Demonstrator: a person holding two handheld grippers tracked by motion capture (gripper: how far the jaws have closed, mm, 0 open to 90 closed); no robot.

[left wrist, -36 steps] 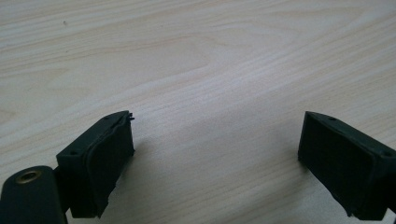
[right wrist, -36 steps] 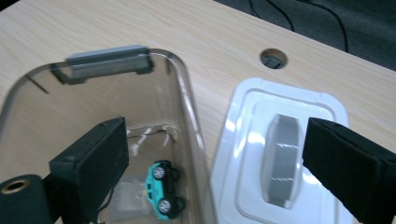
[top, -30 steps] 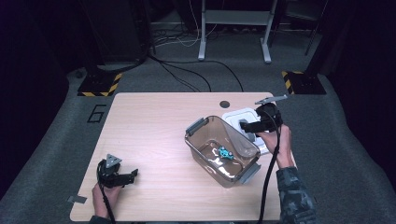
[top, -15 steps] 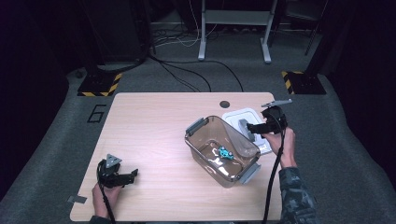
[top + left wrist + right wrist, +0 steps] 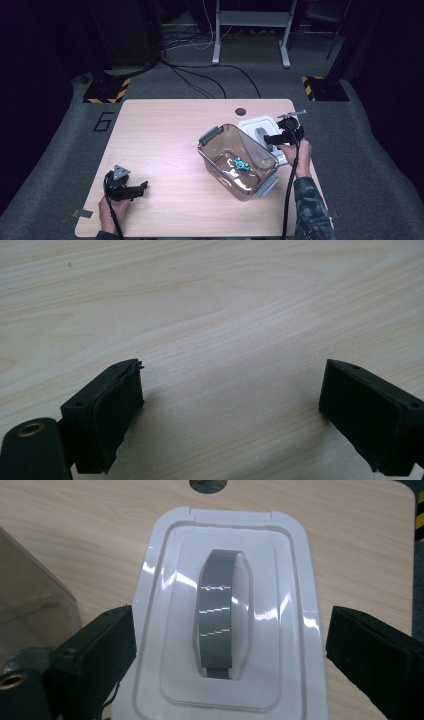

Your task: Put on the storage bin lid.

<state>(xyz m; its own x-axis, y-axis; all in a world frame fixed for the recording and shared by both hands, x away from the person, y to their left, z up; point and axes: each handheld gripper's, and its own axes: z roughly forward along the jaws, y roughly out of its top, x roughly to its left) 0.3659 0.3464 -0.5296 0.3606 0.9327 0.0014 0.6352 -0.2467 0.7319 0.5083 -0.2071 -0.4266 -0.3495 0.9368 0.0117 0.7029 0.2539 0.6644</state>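
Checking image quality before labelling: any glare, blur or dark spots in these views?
High view: the table is lit, the floor around it falls to black, and the clear box is soft. Right gripper view: bright glare streaks on the white lid and its grey handle. Left gripper view: sharp wood grain, soft jaw shadows.

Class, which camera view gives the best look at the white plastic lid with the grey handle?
The right gripper view: the white plastic lid with the grey handle lies flat, close up, handle and raised rim sharp. In the high view it is small, partly behind the clear plastic container. The left gripper view looks onto the wooden table.
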